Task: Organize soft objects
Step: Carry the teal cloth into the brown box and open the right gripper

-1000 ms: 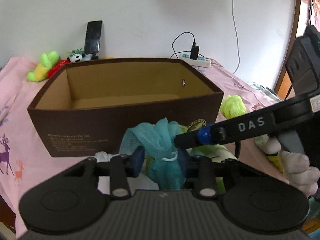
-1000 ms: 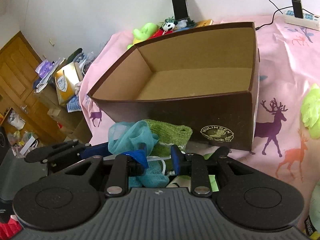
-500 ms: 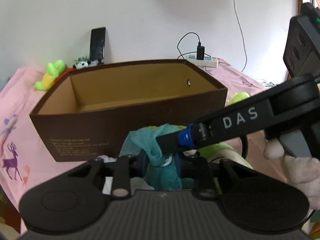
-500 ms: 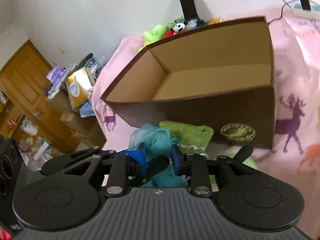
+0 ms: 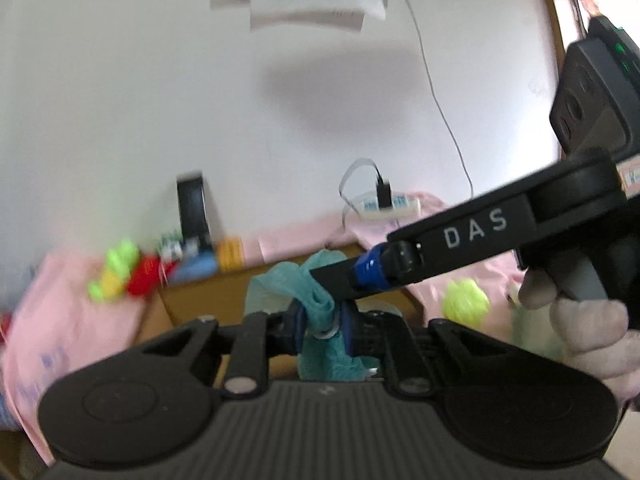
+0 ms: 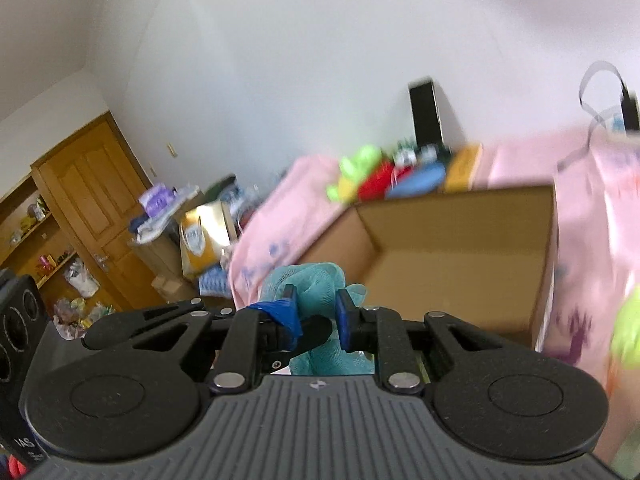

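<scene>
Low in both frames, two grippers clamp one teal mesh puff (image 5: 320,308): the left gripper (image 5: 322,326) is closing on its bunched middle, and the right gripper (image 6: 314,314) has its blue pads pinched on the mesh. A gloved hand (image 5: 580,320) at right holds the right tool. Behind the puff stands one open brown cardboard box (image 6: 460,248) on a pink deer-print cloth (image 6: 580,240). Farther back: one yellow-green plush (image 5: 468,302), one blurred toy cluster (image 5: 132,268), one upright phone (image 5: 194,212), one power strip (image 5: 388,202). White wall; wooden door (image 6: 92,208) at left.
</scene>
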Tool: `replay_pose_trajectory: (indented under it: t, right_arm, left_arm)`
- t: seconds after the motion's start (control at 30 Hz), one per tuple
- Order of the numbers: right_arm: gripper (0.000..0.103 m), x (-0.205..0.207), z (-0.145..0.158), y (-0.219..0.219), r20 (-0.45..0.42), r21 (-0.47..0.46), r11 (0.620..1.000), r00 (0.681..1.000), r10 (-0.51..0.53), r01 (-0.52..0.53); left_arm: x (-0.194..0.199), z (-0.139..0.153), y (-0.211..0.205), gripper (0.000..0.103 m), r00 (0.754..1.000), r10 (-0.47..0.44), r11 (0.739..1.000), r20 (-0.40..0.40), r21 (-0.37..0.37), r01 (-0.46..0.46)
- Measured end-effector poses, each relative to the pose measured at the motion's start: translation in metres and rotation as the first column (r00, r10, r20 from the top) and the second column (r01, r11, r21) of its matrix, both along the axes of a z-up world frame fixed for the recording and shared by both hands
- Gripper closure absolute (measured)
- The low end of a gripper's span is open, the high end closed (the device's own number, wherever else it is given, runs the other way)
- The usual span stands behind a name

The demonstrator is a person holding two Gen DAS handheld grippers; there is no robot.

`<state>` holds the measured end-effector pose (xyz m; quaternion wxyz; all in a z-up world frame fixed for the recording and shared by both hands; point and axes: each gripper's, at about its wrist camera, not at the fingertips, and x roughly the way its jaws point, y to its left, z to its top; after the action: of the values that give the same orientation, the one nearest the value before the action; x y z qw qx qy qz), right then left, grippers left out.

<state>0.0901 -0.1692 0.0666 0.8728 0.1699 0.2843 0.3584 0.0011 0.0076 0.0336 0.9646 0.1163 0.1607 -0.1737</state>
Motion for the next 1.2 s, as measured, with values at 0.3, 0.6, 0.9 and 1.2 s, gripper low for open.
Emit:
replay_pose_trajectory:
  t: [0.3, 0.6, 0.9, 1.2]
  right_arm:
    - [0.103, 0.094, 0.007, 0.049, -0.096, -0.049, 0.998, 0.994, -0.044, 0.039]
    - [0.103, 0.175, -0.076, 0.086, -0.335, -0.090, 0.996, 0.941, -0.048, 0.019]
    - [0.095, 0.202, -0.102, 0.096, -0.385, -0.184, 0.983, 0.921, -0.055, -0.018]
    - [0.094, 0.213, -0.095, 0.066, -0.455, -0.126, 0.991, 0.885, -0.095, 0.041]
  left_arm:
    - [0.107, 0.024, 0.026, 0.088, 0.998, 0.039, 0.997, -0.052, 0.071, -0.035]
    - [0.203, -0.046, 0.052, 0.088, 0.948, 0.125, 0.987, -0.293, 0.133, -0.089]
    - [0.242, -0.072, 0.067, 0.065, 0.875, 0.201, 0.978, -0.441, 0.132, -0.159]
    - [0.244, -0.058, 0.075, 0.056, 0.854, 0.265, 0.964, -0.447, 0.119, -0.237]
